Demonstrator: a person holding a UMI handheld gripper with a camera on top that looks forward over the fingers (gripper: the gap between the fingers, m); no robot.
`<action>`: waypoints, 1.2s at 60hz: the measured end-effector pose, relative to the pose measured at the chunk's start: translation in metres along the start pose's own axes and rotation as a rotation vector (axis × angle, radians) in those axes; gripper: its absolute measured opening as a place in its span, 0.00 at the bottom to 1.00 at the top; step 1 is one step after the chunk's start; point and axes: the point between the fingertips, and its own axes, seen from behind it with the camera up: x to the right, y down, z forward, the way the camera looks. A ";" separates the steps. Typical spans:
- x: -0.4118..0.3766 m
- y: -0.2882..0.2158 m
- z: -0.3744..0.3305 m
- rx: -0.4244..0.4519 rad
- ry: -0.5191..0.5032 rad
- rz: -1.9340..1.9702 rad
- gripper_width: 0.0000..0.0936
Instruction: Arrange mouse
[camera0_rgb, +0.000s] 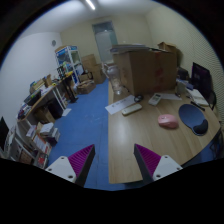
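Gripper (113, 162) is seen nearest, fingers spread wide w/ nothing held between them; a magenta pad is seen on each inner face, left pad (82, 160) and right pad (146, 157). It is held above the near edge of the worktop (140, 140), a pale wood surface w/ a curved near edge.

Just beyond the right finger, approx. mid-worktop, the mouse (168, 120) is seen: pink, lying flat on the bare wood, well apart from the fingers. Just beside it on the right, a round blue mouse mat (192, 118) is laid near the worktop's right edge; the mouse is off the mat, not on it. A dark object is seen on the mat's far part; what it is can't be told.

Further back, a white keyboard (124, 103) is seen near the worktop's far-left corner, and a 2nd flat white item (160, 98) beside it to the right. A dark monitor (203, 78) is stood at the far-right side.

Behind the worktop a large cardboard box (146, 68) is seen. Blue floor (85, 125) is spread to the left of the worktop. Along the left wall, cluttered shelves (35, 125) w/ boxes and misc. items are seen; details are too small to tell. A door (104, 42) is seen in the far wall.
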 end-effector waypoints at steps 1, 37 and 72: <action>0.002 0.003 0.000 -0.009 0.004 0.001 0.86; 0.263 0.007 0.086 -0.067 0.087 -0.151 0.87; 0.274 -0.073 0.209 0.021 -0.057 -0.284 0.81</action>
